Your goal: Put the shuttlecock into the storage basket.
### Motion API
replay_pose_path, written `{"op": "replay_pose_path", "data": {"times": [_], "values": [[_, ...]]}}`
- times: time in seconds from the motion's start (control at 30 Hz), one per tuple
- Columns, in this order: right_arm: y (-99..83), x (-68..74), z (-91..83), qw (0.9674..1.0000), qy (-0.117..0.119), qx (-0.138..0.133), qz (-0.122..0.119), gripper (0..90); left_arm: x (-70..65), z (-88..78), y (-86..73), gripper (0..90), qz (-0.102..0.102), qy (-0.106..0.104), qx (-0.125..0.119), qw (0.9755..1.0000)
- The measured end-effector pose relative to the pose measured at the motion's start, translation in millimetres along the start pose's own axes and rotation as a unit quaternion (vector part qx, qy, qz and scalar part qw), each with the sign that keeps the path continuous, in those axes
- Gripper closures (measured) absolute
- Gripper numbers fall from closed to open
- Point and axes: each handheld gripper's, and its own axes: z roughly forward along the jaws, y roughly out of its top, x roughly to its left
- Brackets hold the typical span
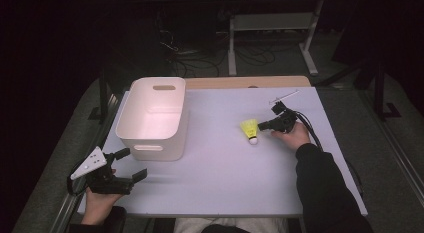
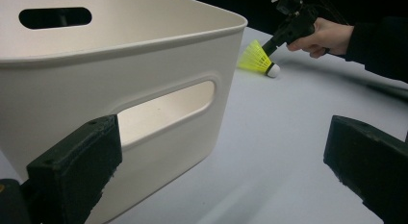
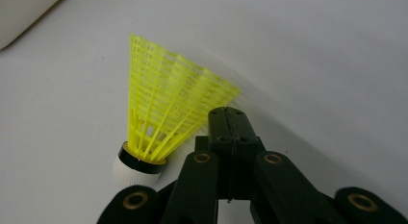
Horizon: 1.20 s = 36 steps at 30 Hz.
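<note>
**Shuttlecock pinched at the skirt**

White tabletop (image 1: 220, 173) is set in a dark room. A yellow shuttlecock (image 1: 250, 129) is clamped by its skirt in the closed right gripper (image 1: 261, 126), right of a white bin (image 1: 152, 118). The left gripper (image 1: 134, 165) is held wide open, empty.

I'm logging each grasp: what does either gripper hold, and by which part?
The right gripper is shut on the yellow shuttlecock, pinching its skirt's rim. The left gripper is open, holding nothing.
</note>
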Motion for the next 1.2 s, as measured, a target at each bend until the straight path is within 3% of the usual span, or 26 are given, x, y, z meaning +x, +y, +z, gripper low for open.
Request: {"op": "replay_pose_path", "data": {"times": [1.2], "values": [[6.8, 25.0, 19.9, 0.9987, 0.024, 0.022, -0.040, 88.8, -0.1, 0.0, 0.0, 0.0, -0.001, -0.001, -0.001, 1.0000]]}}
